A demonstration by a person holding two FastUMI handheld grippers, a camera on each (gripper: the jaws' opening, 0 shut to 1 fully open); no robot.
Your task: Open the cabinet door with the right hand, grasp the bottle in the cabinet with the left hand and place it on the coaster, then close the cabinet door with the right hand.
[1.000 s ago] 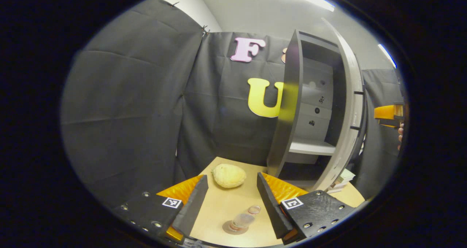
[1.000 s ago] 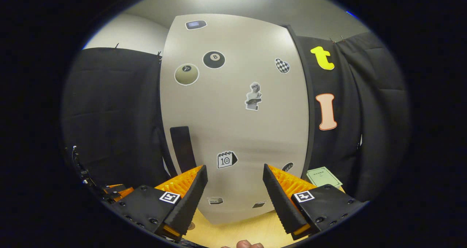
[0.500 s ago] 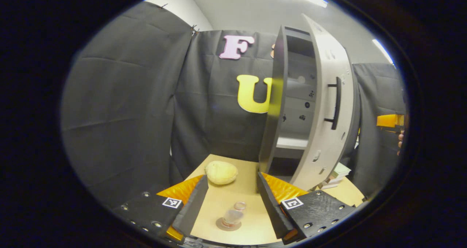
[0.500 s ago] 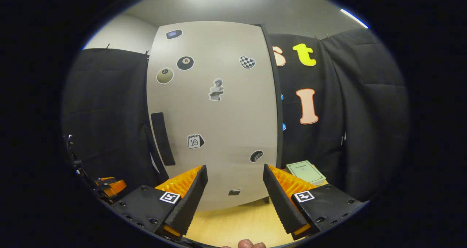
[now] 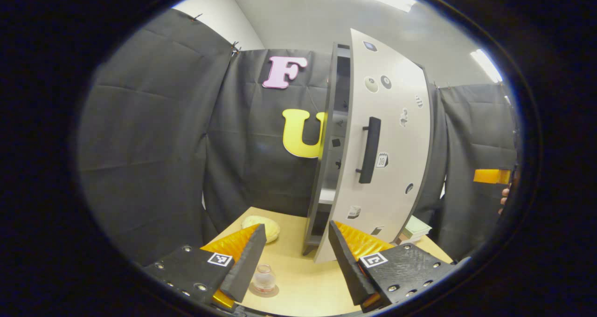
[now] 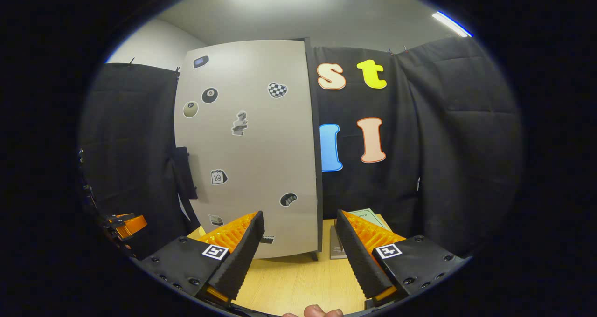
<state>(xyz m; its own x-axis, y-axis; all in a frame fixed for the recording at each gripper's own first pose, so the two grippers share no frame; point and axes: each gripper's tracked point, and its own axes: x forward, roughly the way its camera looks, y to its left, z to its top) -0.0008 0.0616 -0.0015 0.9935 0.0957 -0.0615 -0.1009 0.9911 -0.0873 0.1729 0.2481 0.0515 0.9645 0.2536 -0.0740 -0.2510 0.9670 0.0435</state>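
Note:
In the left gripper view the pale cabinet door [image 5: 392, 135], with stickers and a dark bar handle [image 5: 370, 150], stands a narrow gap from the dark cabinet frame [image 5: 326, 135]. A small clear bottle [image 5: 264, 277] stands upright on a round coaster [image 5: 270, 290] on the table, beside my left gripper's near finger. My left gripper [image 5: 296, 227] is open and holds nothing. My right gripper [image 6: 298, 214] is open too, a short way back from the door [image 6: 247, 144], touching nothing. The handle [image 6: 184, 172] sits at the door's left edge.
A pale yellow lump [image 5: 261, 227] lies on the wooden table [image 5: 298, 279] left of the cabinet. Stacked books [image 6: 361, 214] lie to the cabinet's right. The right gripper [image 5: 489, 175] shows far right; the left gripper [image 6: 123, 224] shows at the left. A thumb [image 6: 317, 312] is at the bottom edge.
The cabinet door has swung from wide open to almost shut. The right gripper has drawn back from the door. The left gripper has shifted right of the bottle on the coaster.

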